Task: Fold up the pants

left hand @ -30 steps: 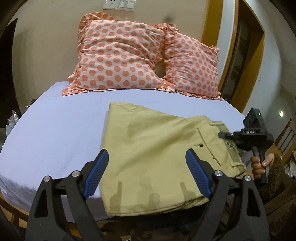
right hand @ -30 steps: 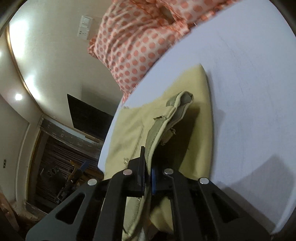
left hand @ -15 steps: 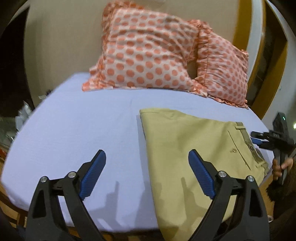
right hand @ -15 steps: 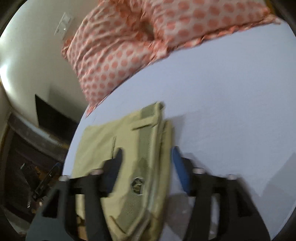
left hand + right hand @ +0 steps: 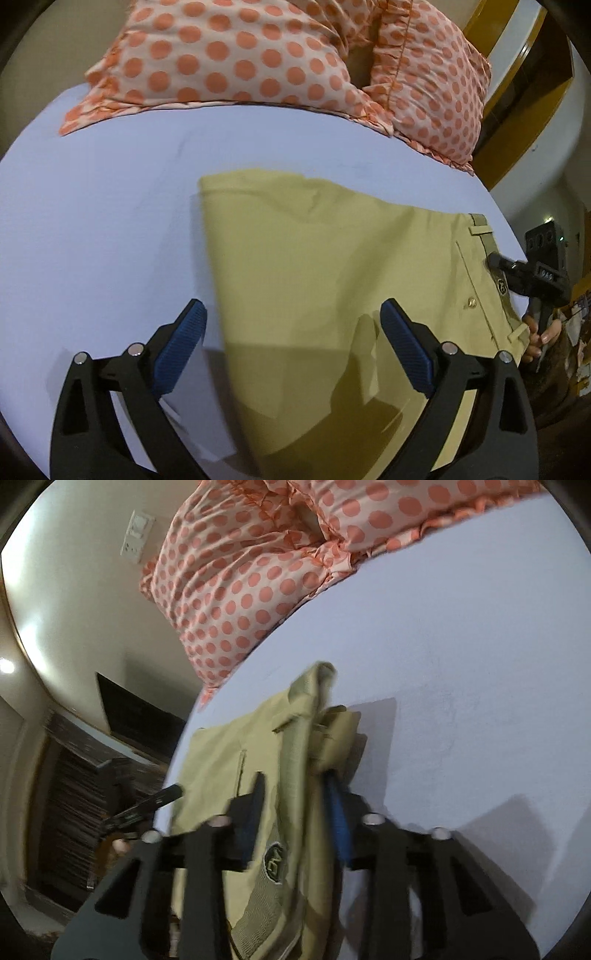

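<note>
Your right gripper [image 5: 295, 812] is straddling the pants [image 5: 332, 280] waistband, jaws apart, not clamped; left gripper [image 5: 291, 332] is hovering wide open over their near-left edge.

— What is on the bed?
— A light purple sheet [image 5: 110, 206]. Two pillows [image 5: 236, 55] with orange dots lean at the far end, touching each other.
— And on the wall?
— A white switch plate [image 5: 137, 535], near the pillows. A dark screen [image 5: 136, 720] sits lower down. A yellow door frame [image 5: 517, 92] stands beside the bed.
</note>
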A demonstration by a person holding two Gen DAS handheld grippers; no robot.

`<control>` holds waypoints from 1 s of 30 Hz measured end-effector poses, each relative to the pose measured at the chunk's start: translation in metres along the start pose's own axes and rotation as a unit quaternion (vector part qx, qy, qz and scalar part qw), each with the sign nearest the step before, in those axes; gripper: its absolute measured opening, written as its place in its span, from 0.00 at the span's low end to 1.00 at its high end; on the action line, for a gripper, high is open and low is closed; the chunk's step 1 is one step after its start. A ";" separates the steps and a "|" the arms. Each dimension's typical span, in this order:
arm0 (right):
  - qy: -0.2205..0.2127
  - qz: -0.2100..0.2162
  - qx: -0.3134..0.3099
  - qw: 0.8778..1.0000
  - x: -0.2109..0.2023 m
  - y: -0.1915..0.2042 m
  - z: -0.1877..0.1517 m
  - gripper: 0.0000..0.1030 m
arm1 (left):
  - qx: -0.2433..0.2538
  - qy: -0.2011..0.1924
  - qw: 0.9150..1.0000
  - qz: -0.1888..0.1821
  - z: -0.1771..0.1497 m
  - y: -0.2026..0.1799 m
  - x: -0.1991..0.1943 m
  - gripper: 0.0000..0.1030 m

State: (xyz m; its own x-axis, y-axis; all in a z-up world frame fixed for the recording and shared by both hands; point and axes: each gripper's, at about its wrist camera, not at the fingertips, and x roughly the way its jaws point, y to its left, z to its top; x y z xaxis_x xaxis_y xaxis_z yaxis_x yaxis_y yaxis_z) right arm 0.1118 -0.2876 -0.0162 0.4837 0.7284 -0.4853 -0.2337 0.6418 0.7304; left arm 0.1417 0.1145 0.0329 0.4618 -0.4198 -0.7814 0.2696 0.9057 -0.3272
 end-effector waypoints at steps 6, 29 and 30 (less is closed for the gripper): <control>0.011 0.059 0.033 0.998 0.001 -0.006 0.004 0.09 | -0.002 0.004 1.000 -0.008 0.011 -0.011 0.001 0.26; -0.048 -0.079 -0.044 0.995 0.030 0.028 0.112 0.70 | 0.043 -0.082 0.992 0.083 0.079 -0.047 0.007 0.66; -0.033 -0.081 -0.041 0.995 0.040 0.027 0.111 0.77 | 0.037 -0.060 0.995 0.071 0.079 -0.049 0.021 0.66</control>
State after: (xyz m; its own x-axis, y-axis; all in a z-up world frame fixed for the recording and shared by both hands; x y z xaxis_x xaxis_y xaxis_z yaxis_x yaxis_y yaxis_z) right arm 0.2180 -0.2676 0.0374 0.5741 0.5986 -0.5586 -0.2148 0.7685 0.6027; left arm 0.2047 0.0566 0.0748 0.5954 -0.2967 -0.7466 0.2544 0.9511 -0.1750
